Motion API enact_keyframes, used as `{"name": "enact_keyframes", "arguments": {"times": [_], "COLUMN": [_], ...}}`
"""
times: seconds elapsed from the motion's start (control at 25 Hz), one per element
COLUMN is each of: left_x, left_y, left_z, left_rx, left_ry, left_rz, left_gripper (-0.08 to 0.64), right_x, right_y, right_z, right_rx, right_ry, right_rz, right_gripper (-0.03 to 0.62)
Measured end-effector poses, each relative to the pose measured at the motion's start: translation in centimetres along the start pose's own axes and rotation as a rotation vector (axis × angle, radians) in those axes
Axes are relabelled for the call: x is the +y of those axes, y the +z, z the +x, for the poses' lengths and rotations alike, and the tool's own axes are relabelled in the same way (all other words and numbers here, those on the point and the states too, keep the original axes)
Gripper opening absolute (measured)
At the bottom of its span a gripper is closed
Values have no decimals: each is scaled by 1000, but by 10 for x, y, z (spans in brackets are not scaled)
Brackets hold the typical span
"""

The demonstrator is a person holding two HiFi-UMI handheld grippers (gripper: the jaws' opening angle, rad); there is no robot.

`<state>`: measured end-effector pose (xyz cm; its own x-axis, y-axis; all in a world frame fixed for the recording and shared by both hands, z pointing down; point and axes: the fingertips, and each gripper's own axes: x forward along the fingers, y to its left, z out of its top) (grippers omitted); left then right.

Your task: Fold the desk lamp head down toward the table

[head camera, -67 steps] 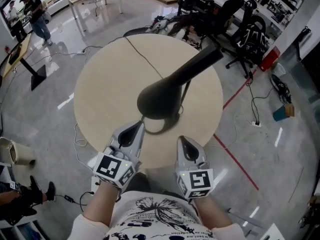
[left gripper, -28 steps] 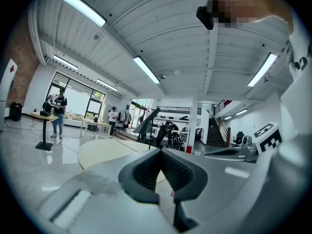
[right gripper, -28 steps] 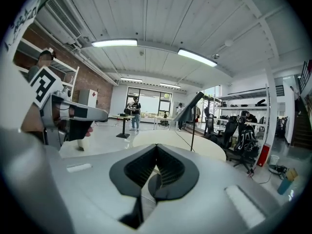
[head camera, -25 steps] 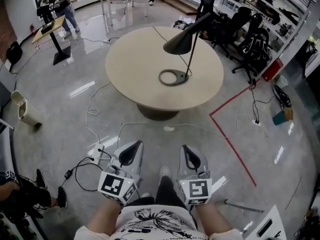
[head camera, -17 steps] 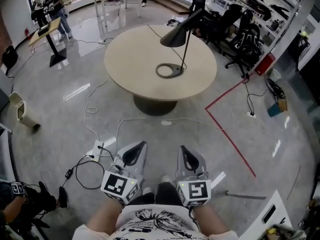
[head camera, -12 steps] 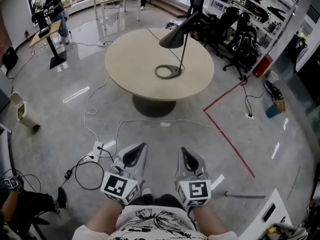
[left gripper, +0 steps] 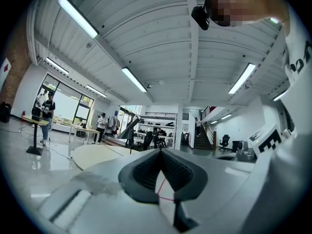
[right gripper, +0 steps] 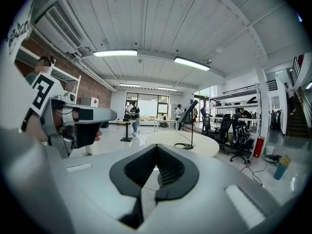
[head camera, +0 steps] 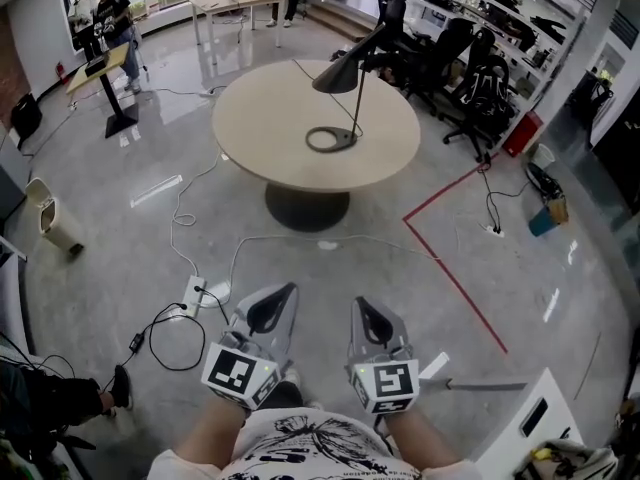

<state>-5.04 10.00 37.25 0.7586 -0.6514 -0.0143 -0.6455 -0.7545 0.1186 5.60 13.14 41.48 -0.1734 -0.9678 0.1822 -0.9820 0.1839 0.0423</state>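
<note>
A wide office hall with a polished grey floor [head camera: 130, 228] lies around a round beige tabletop [head camera: 262, 133], and the desk lamp [head camera: 336, 74] stands on it right of centre, well apart from the person. The left claw [head camera: 281, 297] and right claw [head camera: 359, 308] hang close to the body, each with its jaws together on nothing.

The step in hand is probably the approach. It would go best by walking up to the tabletop, parting one claw for the cone near its joint and steadying the ring base [head camera: 330, 139] or stem with the other, since the light base could slide or tip.

The lamp's stem stands upright. The head's long axis slants from its narrow end, high at the right, to the wide mouth, lower at the left, which faces down and leftward.
</note>
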Motion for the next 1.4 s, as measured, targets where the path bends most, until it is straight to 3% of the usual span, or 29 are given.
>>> {"name": "enact_keyframes", "arguments": {"times": [0.64,1.4], "left_x": [-59,-51], "left_y": [3,11], "left_z": [-27,-30], "left_rx": [0,-7], "left_ry": [6,53], "left_rz": [9,55], "left_gripper": [5,5], "right_x": [4,6], "right_y": [5,19], "right_z": [-54,-54], "right_rx": [-41,-82], "right_ry": [43,65], "right_rz": [20,5], "right_gripper": [8,8]}}
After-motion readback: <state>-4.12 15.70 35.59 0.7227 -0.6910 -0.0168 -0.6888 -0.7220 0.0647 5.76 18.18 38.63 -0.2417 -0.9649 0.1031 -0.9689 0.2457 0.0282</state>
